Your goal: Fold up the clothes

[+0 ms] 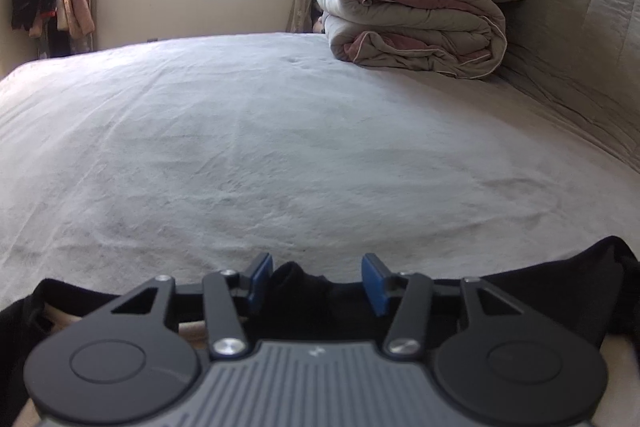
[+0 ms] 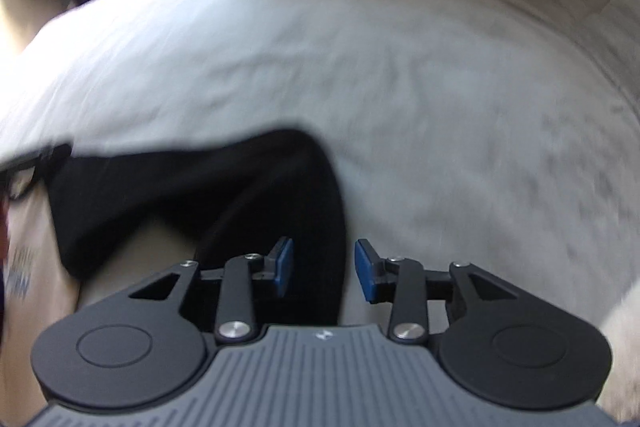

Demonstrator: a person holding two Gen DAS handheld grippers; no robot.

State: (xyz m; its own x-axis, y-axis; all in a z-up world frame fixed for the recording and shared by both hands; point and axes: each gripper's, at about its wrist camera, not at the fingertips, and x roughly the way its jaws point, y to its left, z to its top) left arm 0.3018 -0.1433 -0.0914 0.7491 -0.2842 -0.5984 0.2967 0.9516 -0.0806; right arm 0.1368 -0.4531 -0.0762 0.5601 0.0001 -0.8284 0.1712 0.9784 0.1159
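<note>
Left wrist: tool (image 1: 316, 281) agape over black garment (image 1: 520, 291).

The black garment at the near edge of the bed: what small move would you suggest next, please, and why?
Probably close the left gripper on the bunched fold of the black garment. Its blue pads stand open on either side of that fold, and the right gripper is open too, so nothing holds the cloth yet for spreading on the bed.
</note>
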